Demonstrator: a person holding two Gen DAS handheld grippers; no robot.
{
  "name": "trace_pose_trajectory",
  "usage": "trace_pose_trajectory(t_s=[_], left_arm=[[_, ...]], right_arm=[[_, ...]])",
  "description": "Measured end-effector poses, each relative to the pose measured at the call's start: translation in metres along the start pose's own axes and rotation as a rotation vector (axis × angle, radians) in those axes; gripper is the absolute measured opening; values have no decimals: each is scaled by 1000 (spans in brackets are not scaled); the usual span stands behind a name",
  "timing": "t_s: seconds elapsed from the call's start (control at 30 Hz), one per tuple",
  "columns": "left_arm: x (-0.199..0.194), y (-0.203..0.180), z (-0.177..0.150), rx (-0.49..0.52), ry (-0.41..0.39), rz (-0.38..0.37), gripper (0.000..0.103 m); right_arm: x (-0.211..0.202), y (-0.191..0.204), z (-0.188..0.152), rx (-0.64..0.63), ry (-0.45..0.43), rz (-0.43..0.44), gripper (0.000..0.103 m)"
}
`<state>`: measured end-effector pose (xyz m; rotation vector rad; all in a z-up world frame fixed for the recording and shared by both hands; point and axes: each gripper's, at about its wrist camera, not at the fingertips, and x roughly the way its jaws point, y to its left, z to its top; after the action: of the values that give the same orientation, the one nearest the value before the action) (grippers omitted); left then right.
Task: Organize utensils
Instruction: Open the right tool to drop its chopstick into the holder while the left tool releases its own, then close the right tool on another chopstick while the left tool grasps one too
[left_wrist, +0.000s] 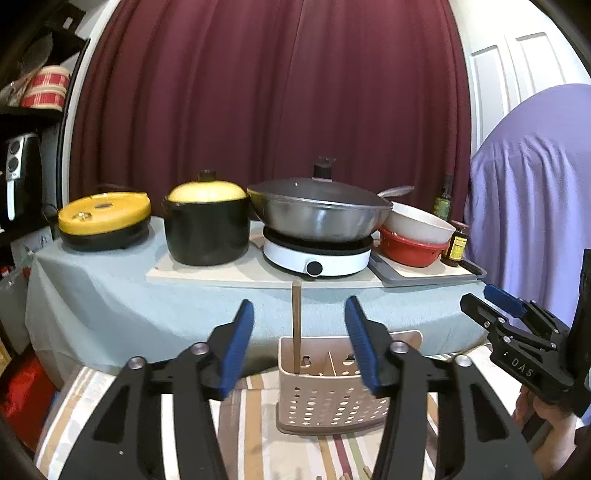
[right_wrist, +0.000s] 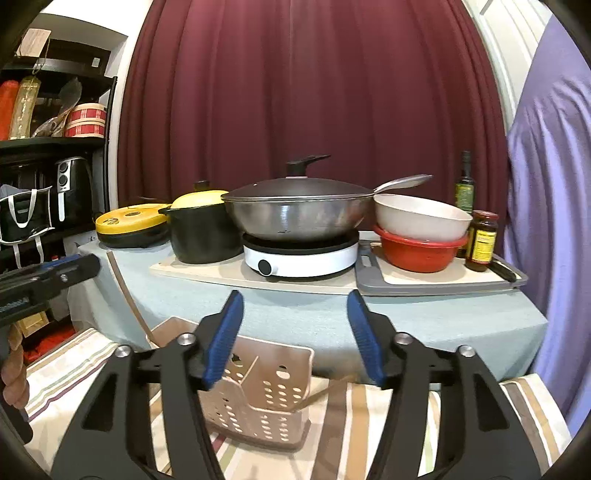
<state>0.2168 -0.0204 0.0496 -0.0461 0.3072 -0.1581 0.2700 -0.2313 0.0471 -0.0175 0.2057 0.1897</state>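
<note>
Wooden chopstick upright in caddy

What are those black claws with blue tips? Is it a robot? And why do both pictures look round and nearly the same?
It isn't a robot. A person holds a claw tool, called a gripper, in each hand, and each one carries a small camera looking out along its two fingers. That camera's lens bends the picture, so it looks round.

One picture is from the left gripper, the other from the right gripper. They look alike because both point at the same spot. In the left picture you can spot the other claw at the edge, with the person's hand under it.

Both claws are open and hold nothing. In front of them, on a striped cloth, stands a beige basket with holes, with a thin brown stick in it. Behind is a table with a wok, a black pot and bowls.
</note>
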Motion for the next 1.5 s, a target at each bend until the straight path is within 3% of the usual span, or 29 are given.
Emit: trace_pose_trajectory(t_s=[0.13,0.33,0.57,1.07,1.5], left_arm=[[-19,0,-1,11,-23,15,60],[-45,3,-12,11,-41,47,60],[-70,7,-38,-25,-15,75,60],[-123,4,-114,-44,50,120,60],[-143,2,-180,-37,157,142,60]], right_arm=[[-18,-4,2,0,-13,-26,64],[-52,-2,-3,-23,-36,-50,64],[-94,0,-25,-17,-24,-49,64],[-176,16,-108,-59,48,-69,64],[-209,23,-183,-51,157,-35,60]])
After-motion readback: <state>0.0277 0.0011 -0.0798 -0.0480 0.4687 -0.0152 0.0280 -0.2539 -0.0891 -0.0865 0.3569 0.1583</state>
